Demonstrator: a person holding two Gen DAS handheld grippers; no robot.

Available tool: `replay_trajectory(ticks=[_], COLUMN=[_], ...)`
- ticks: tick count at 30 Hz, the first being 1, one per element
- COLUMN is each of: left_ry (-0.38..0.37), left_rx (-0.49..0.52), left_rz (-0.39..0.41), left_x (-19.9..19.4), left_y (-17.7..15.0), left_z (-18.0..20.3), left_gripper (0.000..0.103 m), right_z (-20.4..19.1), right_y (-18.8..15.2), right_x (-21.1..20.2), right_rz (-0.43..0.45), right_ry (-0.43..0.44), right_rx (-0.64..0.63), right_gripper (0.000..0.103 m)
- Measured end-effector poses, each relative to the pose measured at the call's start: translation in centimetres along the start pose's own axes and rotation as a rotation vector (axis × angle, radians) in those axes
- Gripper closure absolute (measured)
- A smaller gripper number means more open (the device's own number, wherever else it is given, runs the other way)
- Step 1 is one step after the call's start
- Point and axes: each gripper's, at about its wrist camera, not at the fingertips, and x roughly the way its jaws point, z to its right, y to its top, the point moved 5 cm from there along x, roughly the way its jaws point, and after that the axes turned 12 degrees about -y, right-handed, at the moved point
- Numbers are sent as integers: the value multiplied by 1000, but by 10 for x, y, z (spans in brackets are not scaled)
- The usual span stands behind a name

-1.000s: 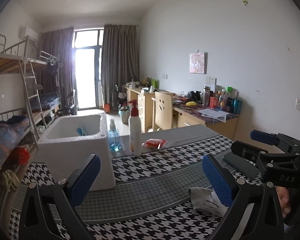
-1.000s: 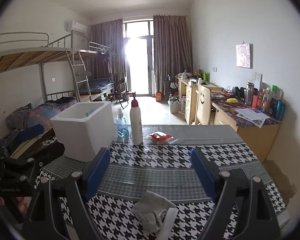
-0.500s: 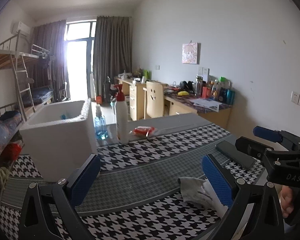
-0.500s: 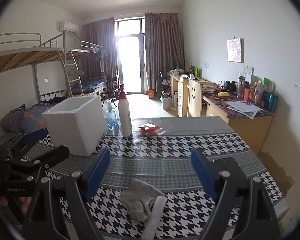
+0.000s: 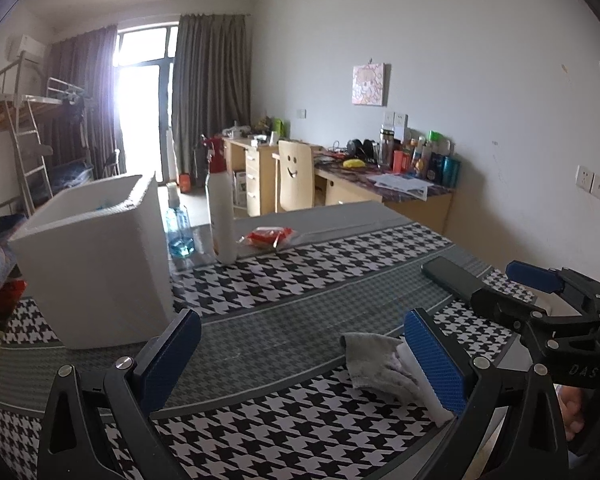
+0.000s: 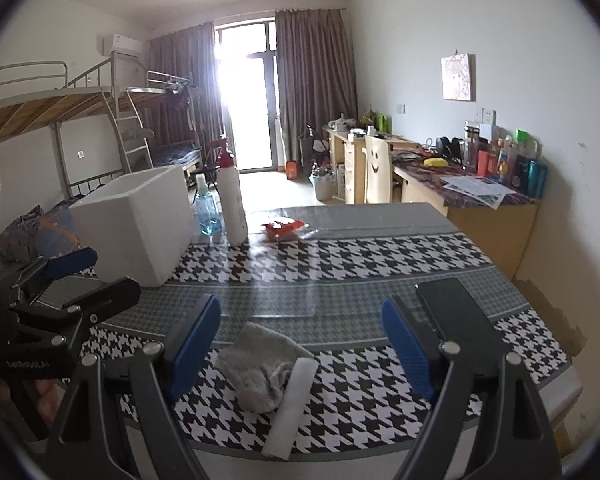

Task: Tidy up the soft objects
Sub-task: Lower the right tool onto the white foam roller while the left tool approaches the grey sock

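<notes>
A crumpled grey cloth (image 6: 260, 364) lies on the houndstooth table near its front edge, with a white foam strip (image 6: 292, 408) against its right side. In the left wrist view the cloth (image 5: 374, 362) lies just left of my right fingertip. My left gripper (image 5: 300, 360) is open and empty above the table, left of the cloth. My right gripper (image 6: 300, 344) is open and empty, with the cloth between its fingers but lower. A white foam box (image 5: 96, 256) stands open at the left; it also shows in the right wrist view (image 6: 140, 220).
A white spray bottle (image 6: 232, 204), a blue-liquid bottle (image 6: 206, 212) and a red packet (image 6: 284, 228) stand behind the box. A black phone (image 6: 452, 308) lies at the right. Desks and a chair (image 6: 376, 172) stand beyond; a bunk bed (image 6: 60, 112) stands at the left.
Both grippers have shifted a little; the left view has swung left to right, so the box looms larger. Both jaws stay open and the cloth has not moved.
</notes>
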Motion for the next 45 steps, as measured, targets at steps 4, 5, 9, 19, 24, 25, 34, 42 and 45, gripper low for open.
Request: replay_trajectory(ticks=[4, 5, 9, 19, 24, 25, 34, 42, 45], left_ry=[-2, -3, -18, -43, -34, -36, -45, -46, -45], left_rx=[-9, -10, -9, -14, -23, -23, -18, -18, -17], left_rz=[-26, -32, -56, -106, -117, -120, -145, -183, -202], left_x=[8, 10, 15, 31, 35, 36, 42, 55, 60], left_y=[-3, -4, -8, -14, -18, -18, -23, -25, -28], left_z=[-1, -1, 1, 8, 7, 7, 9, 10, 11], left_gripper=[1, 1, 1, 1, 1, 1, 1, 1, 1], right_z=[3, 4, 4, 8, 9, 8, 3, -3, -3], right_y=[-8, -10, -18, -34, -42, -44, -63, -77, -80], right_x=[4, 5, 8, 16, 21, 22, 34, 47, 50], right_rz=[-25, -31, -48, -95, -126, -132, -202, -265, -283], right_ry=[-9, -13, -21, -21, -15, -13, -5, 26, 36], right_rx=[-5, -8, -22, -32, -27, -28, -42, -50, -47], right_gripper=[17, 17, 17, 17, 17, 17, 17, 35, 40])
